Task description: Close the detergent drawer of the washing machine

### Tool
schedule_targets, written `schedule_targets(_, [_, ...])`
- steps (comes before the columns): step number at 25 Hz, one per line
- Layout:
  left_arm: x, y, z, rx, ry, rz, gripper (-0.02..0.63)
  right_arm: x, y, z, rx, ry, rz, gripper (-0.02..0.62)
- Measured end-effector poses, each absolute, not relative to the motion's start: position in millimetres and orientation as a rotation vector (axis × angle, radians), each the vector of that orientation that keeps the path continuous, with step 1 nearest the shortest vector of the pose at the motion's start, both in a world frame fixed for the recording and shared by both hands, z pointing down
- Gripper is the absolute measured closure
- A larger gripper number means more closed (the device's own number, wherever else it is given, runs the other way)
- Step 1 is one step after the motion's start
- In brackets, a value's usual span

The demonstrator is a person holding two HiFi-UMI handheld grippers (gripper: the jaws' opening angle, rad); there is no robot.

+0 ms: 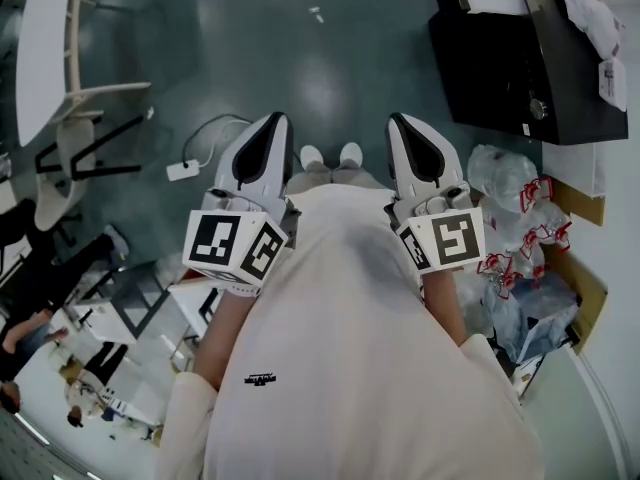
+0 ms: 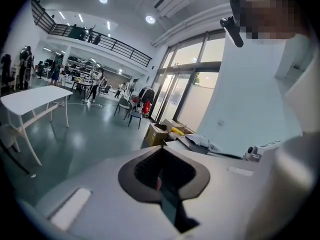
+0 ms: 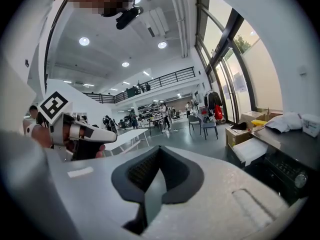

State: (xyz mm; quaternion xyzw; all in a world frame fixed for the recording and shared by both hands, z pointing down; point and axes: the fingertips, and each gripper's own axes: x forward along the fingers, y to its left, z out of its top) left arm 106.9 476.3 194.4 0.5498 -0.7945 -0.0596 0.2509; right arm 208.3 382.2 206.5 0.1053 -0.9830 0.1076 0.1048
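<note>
No words or numbers readable anywhere. Shirt (image 1: 340, 348): small dark print (image 1: 259, 378) on the front, too small to read. Cubes on left gripper (image 1: 272, 120) and right gripper (image 1: 400, 120): black-and-white square markers, patterns only, no letters. White tag (image 1: 611, 80) by the black unit (image 1: 520, 68), top right: nothing legible.

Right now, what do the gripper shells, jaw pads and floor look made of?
Shells of the left gripper and right gripper: white moulded plastic by the look, matte, finely speckled up close. The jaw pads: black, ribbed, likely rubber, unconfirmed. The floor: grey-green, smooth, glossy, with bright reflected patches; probably coated concrete or epoxy.
</note>
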Motion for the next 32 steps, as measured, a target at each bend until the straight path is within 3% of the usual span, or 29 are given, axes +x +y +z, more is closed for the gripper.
schedule_targets(16, [98, 431, 203, 1.472, -2.162, -0.184, 0.591, 194, 336, 223, 0.268, -2.884, 0.359, 0.594])
schedule_targets(32, [-7, 364, 203, 1.602, -2.014, -0.159, 0.591, 109, 270, 232, 0.55, -2.829, 0.43, 0.594])
